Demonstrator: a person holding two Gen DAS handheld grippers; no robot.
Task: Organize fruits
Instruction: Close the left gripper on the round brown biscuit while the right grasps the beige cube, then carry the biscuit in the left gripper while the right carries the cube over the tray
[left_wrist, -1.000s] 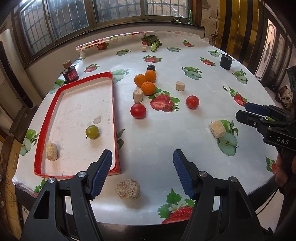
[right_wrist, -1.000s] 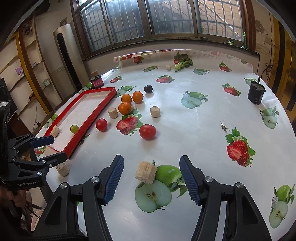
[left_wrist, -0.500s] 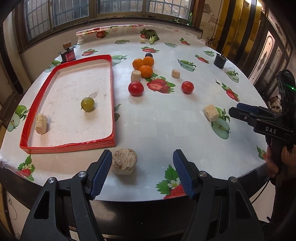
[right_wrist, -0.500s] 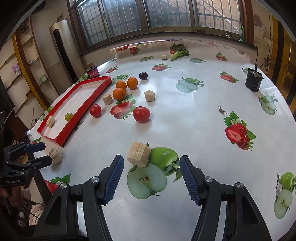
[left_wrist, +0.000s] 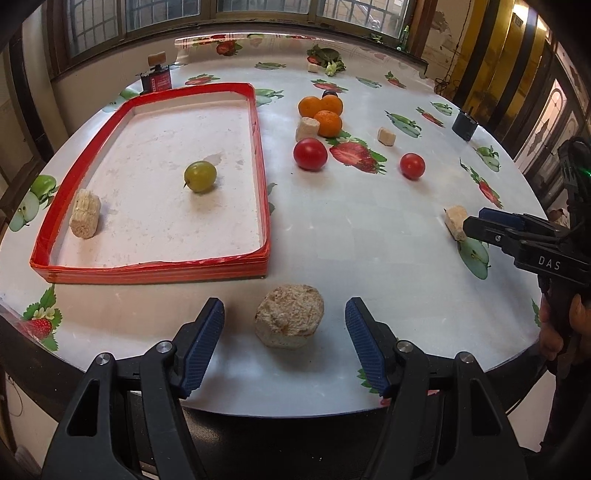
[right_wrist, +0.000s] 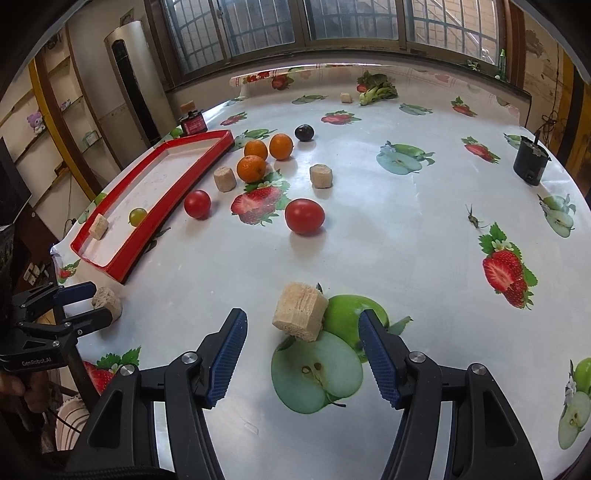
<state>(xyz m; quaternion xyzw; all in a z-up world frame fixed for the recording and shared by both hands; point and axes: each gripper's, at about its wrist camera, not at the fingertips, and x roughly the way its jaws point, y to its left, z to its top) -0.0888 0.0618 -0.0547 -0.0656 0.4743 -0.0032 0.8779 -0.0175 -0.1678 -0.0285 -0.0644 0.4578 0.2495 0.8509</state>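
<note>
A red tray (left_wrist: 258, 147) holds a green grape (left_wrist: 200, 176) and a beige chunk (left_wrist: 85, 213). Right of it on the table lie three oranges (left_wrist: 328, 123), a dark plum (right_wrist: 304, 132) and two red tomatoes (left_wrist: 310, 154) (left_wrist: 412, 165). My left gripper (left_wrist: 284, 343) is open, its fingers either side of a round beige chunk (left_wrist: 289, 320) near the front edge. My right gripper (right_wrist: 303, 356) is open, with a beige cube (right_wrist: 300, 311) just ahead between its fingers.
More beige chunks (right_wrist: 321, 175) (right_wrist: 224, 178) lie among the fruit. A black cup (right_wrist: 530, 163) stands at the right edge, a red box (left_wrist: 157, 80) behind the tray, and greens (right_wrist: 376, 89) at the back. The tablecloth has printed fruit.
My left gripper has swung right and moved closer, so the round chunk now sits between its fingers. My right gripper has moved nearer the beige cube.
</note>
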